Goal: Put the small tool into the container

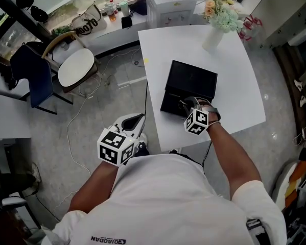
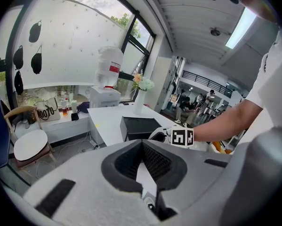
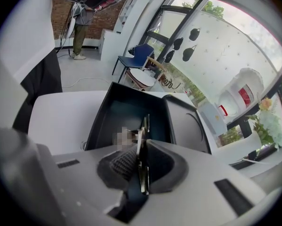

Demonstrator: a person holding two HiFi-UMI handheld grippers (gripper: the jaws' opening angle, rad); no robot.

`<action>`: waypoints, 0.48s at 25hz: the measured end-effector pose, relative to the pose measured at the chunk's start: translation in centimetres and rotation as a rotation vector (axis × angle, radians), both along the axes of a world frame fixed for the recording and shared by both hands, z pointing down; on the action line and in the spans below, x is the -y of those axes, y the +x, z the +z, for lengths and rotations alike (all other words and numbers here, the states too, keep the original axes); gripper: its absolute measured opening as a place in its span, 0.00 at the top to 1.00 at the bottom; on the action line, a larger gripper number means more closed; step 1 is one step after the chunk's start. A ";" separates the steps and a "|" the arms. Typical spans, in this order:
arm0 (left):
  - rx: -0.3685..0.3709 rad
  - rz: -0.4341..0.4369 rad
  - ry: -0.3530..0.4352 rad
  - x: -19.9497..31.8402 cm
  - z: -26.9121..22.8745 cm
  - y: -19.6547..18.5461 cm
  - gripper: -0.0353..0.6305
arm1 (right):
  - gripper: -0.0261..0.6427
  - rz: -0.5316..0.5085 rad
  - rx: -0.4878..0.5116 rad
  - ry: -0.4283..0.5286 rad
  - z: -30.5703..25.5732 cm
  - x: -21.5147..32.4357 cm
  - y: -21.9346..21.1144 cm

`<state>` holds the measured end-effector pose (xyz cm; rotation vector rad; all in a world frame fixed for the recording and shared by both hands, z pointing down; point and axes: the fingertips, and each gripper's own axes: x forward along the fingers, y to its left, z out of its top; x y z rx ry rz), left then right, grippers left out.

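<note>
White tabletop (image 1: 234,86) in a bright room; floor with cables to its left, chair (image 1: 76,68) further left, vase (image 1: 213,37) with flowers at the far edge. Black container (image 1: 191,83) lies open near the tabletop's middle, well apart from the vase.

Right tongs (image 1: 186,106) sit over the container's near end, pointing steeply down into it. Right gripper view: thin metal tool (image 3: 141,145) stands on edge between the pads, its tip out past them, above the dark inside of the container. Jaws slightly apart, gap wider than the tool; the pads do not look pressed on it. Whether the tool touches the container floor, cannot tell.

Left tongs (image 1: 134,122) hang off the tabletop's near-left corner, over the floor, well apart from the container. Left gripper view: jaws apart, nothing between.
</note>
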<state>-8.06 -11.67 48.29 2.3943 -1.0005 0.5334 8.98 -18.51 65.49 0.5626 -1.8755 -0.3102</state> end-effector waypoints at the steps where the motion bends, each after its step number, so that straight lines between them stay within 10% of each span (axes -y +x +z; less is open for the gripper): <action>1: 0.001 0.002 -0.001 0.0 0.1 0.0 0.93 | 0.91 0.000 0.000 0.000 0.1 -0.1 0.0; 12: 0.007 0.008 -0.003 -0.2 0.2 -0.1 0.93 | 0.92 0.002 0.031 -0.039 0.1 -0.5 0.1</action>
